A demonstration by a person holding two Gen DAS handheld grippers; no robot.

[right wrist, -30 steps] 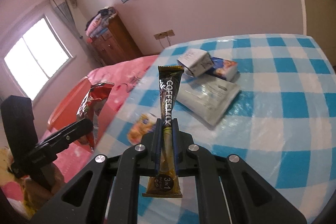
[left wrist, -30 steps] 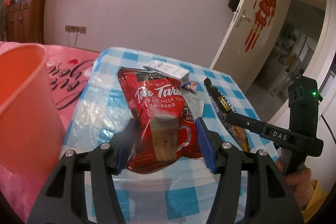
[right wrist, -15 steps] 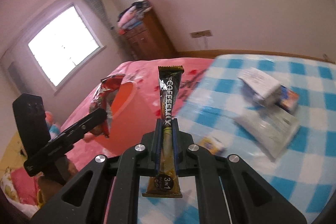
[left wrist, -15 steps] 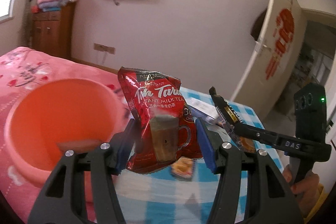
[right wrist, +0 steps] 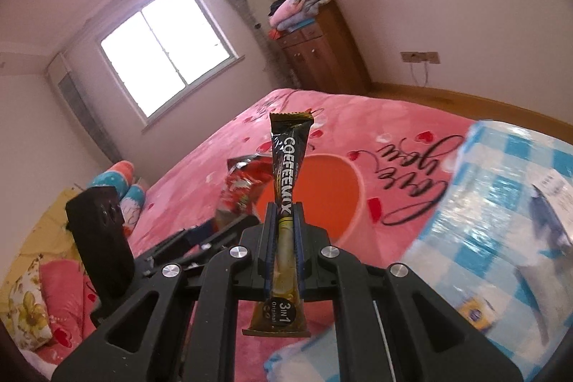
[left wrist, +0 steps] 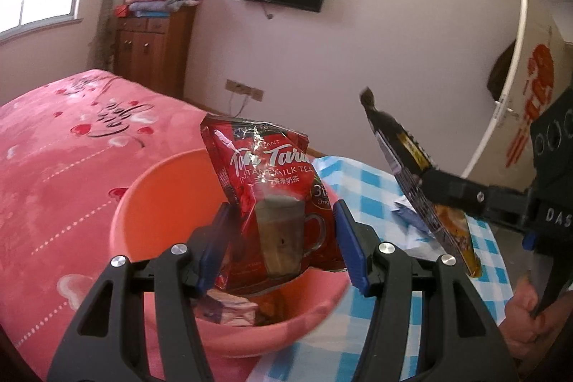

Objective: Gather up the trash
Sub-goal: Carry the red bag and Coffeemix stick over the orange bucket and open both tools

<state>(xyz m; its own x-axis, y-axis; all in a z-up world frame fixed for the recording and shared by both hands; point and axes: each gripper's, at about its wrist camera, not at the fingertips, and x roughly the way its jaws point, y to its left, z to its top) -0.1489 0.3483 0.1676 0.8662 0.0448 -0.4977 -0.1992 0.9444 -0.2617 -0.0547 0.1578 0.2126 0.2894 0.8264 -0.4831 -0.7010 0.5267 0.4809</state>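
Clamping a red milk-tea pouch point(left wrist: 275, 203), the left tongs point(left wrist: 283, 242) hold it upright over the orange bin point(left wrist: 161, 203) on the pink bed point(left wrist: 71, 145). Right tongs point(right wrist: 283, 242) pinch a coffee stick point(right wrist: 286, 203) tight, tilted downward beside them; a hand point(left wrist: 526, 314) grips their handle. Checked table point(left wrist: 365, 188) sits right.

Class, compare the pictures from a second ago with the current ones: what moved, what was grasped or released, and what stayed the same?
Both tongs swung away from the checked table toward the orange basin on the pink bed. The red milk tea packet now hangs over the basin; the coffee stick points toward it. Nothing was grasped or released: the left tongs still hold the packet, the right tongs the stick.
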